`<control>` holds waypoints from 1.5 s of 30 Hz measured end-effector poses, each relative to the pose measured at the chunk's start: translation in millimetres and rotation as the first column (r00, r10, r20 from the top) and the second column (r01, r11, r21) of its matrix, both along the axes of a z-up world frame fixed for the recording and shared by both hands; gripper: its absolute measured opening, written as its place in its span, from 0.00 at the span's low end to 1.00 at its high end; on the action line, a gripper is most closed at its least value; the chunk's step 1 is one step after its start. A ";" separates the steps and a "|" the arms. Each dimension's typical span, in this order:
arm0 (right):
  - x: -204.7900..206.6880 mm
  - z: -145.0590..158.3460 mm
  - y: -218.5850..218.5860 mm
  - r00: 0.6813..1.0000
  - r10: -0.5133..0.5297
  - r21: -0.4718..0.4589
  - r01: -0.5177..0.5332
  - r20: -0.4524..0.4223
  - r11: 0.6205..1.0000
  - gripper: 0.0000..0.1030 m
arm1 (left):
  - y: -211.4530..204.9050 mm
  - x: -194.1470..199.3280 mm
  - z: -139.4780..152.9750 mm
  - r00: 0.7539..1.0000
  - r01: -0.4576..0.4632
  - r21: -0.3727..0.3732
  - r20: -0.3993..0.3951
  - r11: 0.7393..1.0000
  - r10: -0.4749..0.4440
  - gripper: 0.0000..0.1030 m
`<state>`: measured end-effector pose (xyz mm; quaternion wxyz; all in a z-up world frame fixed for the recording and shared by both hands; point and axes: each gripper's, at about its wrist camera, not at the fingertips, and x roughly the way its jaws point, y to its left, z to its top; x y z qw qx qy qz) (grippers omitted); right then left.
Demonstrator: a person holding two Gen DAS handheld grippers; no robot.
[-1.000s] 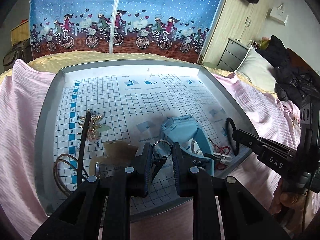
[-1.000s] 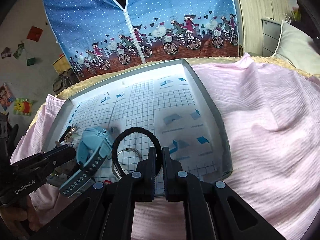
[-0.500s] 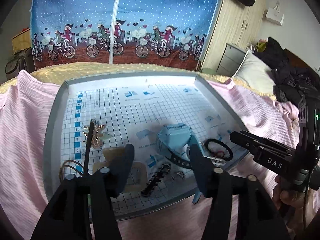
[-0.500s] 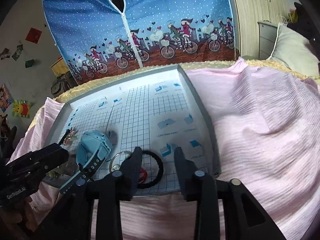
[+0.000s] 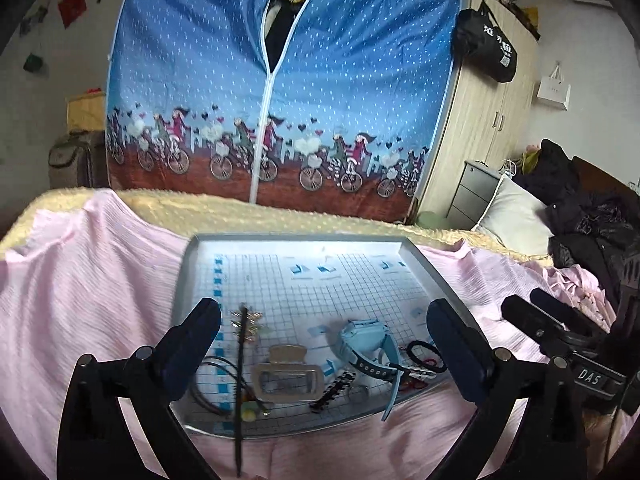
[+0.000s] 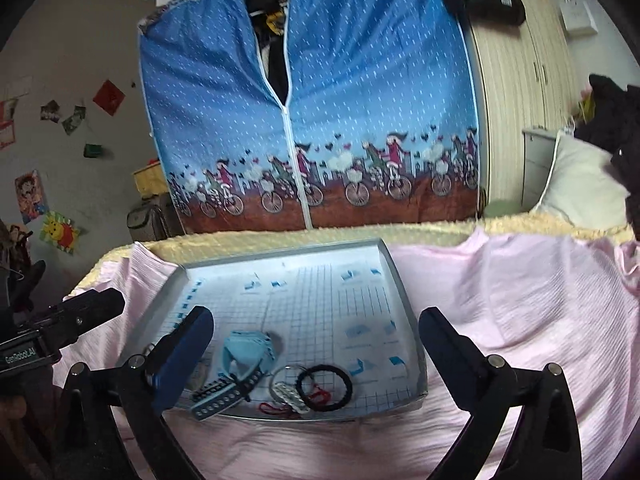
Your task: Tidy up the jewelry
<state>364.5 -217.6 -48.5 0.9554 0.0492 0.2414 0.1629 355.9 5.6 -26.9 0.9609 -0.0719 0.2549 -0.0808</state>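
Note:
A grey tray [image 5: 437, 277] with a grid mat lies on a pink cloth. At its near end rest a light blue watch [image 5: 367, 343], a black hair tie [image 5: 426, 356], a gold hair claw [image 5: 286, 376], a black hair stick [image 5: 240, 380], a gold ornament [image 5: 251, 323], a brown cord loop [image 5: 208, 385], a black beaded clip [image 5: 332, 390] and a small ring [image 5: 358, 393]. My left gripper [image 5: 324, 332] stands wide open and empty, back from the tray. My right gripper [image 6: 316, 332] is likewise open and empty above the watch [image 6: 244, 354], hair tie [image 6: 326, 388] and a silver bracelet [image 6: 290, 397].
The tray [image 6: 400, 300] sits on a bed covered by pink cloth [image 6: 520, 320]. A blue fabric wardrobe [image 5: 280, 100] stands behind it, a wooden cupboard [image 5: 484, 128] and a pillow [image 5: 516, 216] to the right. The far half of the mat holds nothing.
Both grippers went from shut to wide open and drew back and up from the tray. The ring left the left gripper and the black hair tie left the right; both lie on the mat.

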 end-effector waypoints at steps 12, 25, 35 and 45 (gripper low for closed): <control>-61.5 48.4 -3.6 0.989 -0.002 0.013 0.000 0.151 1.000 1.00 | -3.9 -83.5 47.4 0.984 -0.084 0.116 0.168 0.990 0.064 0.98; -150.5 61.0 0.3 0.968 0.018 -0.011 -0.016 0.249 1.000 1.00 | -5.0 -181.7 58.0 0.964 -0.110 0.093 0.253 0.990 0.084 0.98; -225.2 57.8 4.2 0.952 0.030 -0.021 -0.025 0.303 0.999 1.00 | -7.1 -244.2 50.0 0.959 -0.132 0.075 0.260 0.988 0.108 0.98; -269.2 48.0 -0.1 0.962 0.018 -0.019 -0.013 0.272 1.000 1.00 | -17.7 -286.8 43.4 0.961 -0.133 0.084 0.257 0.988 0.108 0.98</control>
